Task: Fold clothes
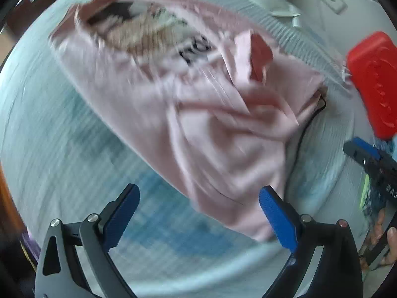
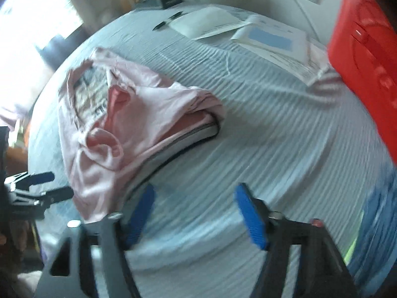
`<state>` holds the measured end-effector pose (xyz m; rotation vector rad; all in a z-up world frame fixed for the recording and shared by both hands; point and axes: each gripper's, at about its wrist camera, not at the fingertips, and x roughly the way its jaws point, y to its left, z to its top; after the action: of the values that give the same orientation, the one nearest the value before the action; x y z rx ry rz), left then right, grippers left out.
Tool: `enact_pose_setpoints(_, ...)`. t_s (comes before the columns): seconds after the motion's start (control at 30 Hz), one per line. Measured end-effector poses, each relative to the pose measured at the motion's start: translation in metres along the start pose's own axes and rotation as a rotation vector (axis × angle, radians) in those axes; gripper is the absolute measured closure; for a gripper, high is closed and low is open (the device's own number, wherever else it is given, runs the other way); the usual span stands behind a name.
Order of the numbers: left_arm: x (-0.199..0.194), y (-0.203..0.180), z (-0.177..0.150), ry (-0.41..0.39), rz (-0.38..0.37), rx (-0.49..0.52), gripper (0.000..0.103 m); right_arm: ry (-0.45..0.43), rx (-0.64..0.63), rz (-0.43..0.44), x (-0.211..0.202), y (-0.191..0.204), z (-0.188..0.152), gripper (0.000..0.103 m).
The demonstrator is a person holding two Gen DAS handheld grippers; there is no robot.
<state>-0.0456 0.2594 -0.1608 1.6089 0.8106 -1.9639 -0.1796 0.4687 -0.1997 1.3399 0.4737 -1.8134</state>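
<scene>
**Both grippers wide open over a bunched-up pink shirt**

Left gripper [image 1: 198, 208] first: seen from its own camera, its two blue fingers [image 1: 278, 221] stand far apart and hold nothing. Right in front lies the pink shirt [image 1: 193, 114], crumpled, with a blurry print near the top. It lies on a pale striped cloth [image 1: 49, 124]. The shirt's near corner sits just beside the right-hand finger. A red box [image 1: 374, 84] is off at the right edge, and below it a bit of the other tool shows, with the person's fingers around its handle. This gripper points down and forward at the shirt from low and close.

From the right camera, the right gripper [image 2: 193, 213] is open too, and empty. The pink shirt [image 2: 119, 124] lies up and to the left, draped partly over a flat, dark-edged thing [image 2: 188, 139]. Papers [image 2: 270, 39] lie far back. This gripper points at bare cloth, not the shirt.

What could go wrong: a pinch could grab the striped cloth along with the shirt, because both lie flat together. Both pictures are smeary, so a grab could miss the hem.
</scene>
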Motion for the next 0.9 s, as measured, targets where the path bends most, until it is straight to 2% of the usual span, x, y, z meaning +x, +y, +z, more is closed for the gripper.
enact_pose_setpoints(0.03,-0.001,-0.007,-0.004,-0.008,0.016,-0.030,0.005,0.002,-0.043,0.014,0.001,-0.003,0.004,0.066)
enact_pose_setpoints(0.23,0.005,-0.048,-0.024,-0.037,0.093,-0.212,0.005,-0.004,-0.217,0.024,0.014,-0.009,0.033,0.066)
enact_pose_setpoints(0.37,0.026,-0.065,-0.029,-0.008,0.139,-0.272,0.005,-0.018,-0.247,0.033,0.025,-0.018,0.045,0.066)
enact_pose_setpoints(0.57,0.046,-0.076,-0.027,0.001,0.158,-0.285,0.003,-0.014,-0.290,0.049,0.048,-0.020,0.053,0.064)
enact_pose_setpoints(0.77,0.052,-0.079,-0.024,0.009,0.155,-0.226,0.001,-0.024,-0.330,0.051,0.062,-0.013,0.053,0.062)
enact_pose_setpoints(0.8,0.053,-0.079,-0.024,0.011,0.154,-0.216,0.003,-0.031,-0.333,0.048,0.062,-0.012,0.053,0.062)
enact_pose_setpoints(0.83,0.051,-0.081,-0.024,0.001,0.154,-0.206,0.013,-0.033,-0.333,0.051,0.063,-0.010,0.054,0.062)
enact_pose_setpoints(0.87,0.049,-0.081,-0.025,-0.010,0.155,-0.199,0.029,-0.035,-0.332,0.054,0.064,-0.009,0.055,0.062)
enact_pose_setpoints(0.9,0.046,-0.081,-0.024,-0.019,0.149,-0.194,0.037,-0.037,-0.337,0.049,0.065,-0.007,0.055,0.062)
